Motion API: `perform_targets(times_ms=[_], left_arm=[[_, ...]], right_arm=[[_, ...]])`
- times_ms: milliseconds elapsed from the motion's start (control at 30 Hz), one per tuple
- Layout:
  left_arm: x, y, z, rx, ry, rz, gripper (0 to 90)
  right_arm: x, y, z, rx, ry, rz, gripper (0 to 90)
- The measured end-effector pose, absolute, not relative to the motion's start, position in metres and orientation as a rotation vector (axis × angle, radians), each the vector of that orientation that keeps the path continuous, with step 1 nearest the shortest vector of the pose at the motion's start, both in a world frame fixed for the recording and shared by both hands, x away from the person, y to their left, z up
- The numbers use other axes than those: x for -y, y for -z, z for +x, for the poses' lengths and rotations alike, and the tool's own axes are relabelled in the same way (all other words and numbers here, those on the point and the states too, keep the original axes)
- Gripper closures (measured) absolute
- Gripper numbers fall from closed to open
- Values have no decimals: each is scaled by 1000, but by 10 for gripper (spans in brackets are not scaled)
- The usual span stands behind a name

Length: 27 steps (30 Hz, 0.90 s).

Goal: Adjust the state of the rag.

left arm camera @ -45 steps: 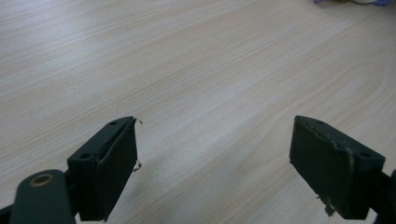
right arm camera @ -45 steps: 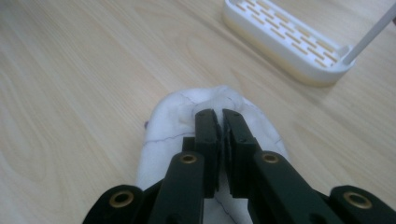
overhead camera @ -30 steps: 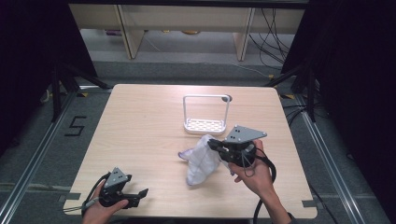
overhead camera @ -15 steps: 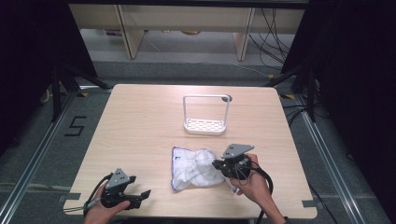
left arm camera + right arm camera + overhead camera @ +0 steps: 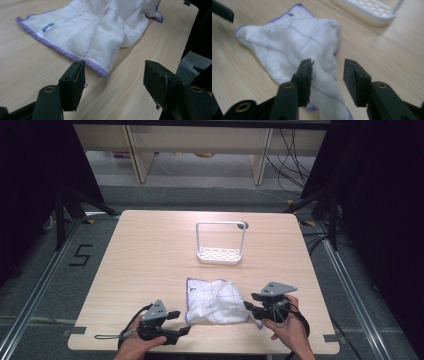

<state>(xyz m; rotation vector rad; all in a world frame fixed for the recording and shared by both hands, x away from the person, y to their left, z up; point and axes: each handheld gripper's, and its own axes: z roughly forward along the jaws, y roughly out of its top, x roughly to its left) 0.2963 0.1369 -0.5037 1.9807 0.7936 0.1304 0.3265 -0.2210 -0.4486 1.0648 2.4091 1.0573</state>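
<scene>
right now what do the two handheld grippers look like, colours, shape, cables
Both are black. The left gripper and right gripper each carry a grey three-cornered plate on top and trail a black cable. In each gripper view the two jaws are flat, blocky black pads on arms with brass-coloured pivot rings. No sleeve cuffs are visible on the forearms.

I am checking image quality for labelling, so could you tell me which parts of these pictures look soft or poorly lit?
High view: surroundings dark, table evenly lit. Left gripper view: cloth fairly sharp, jaws slightly soft. Right gripper view: white rack blurred, left gripper dim at the corner.
</scene>
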Motion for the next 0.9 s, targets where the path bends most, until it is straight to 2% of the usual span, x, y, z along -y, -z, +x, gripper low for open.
perform_targets(times_ms=[167,267,300,333,367,400,433,500,533,567,733,900], left_arm=[[-119,505,300,-766,-164,2051,424],[-112,507,303,-756,-233,2072,583],[-112,506,305,-735,-244,2101,583],[-109,507,306,-723,-277,2101,624],[-106,508,307,-714,-288,2090,704],[-107,507,310,-685,-317,2120,766],[-104,508,310,-699,-297,2086,836],[-108,506,315,-661,-322,2129,858],[-109,506,315,-679,-305,2082,866],[-113,502,316,-674,-302,2103,869],[-146,474,310,-699,-242,2013,872],[-159,466,304,-698,-212,1983,871]], right_arm=[[238,450,308,-2371,-1005,1125,501],[248,462,297,-2398,-965,1201,479],[248,462,297,-2398,-965,1201,479],[249,465,296,-2406,-958,1219,479],[249,469,298,-2422,-942,1222,483],[248,474,300,-2445,-920,1216,519],[248,479,303,-2460,-904,1209,612],[249,485,308,-2467,-926,1161,759],[251,484,310,-2487,-913,1138,824],[253,482,312,-2469,-949,1100,875],[268,445,301,-2420,-1065,1053,885],[268,436,293,-2470,-1135,1034,885]])
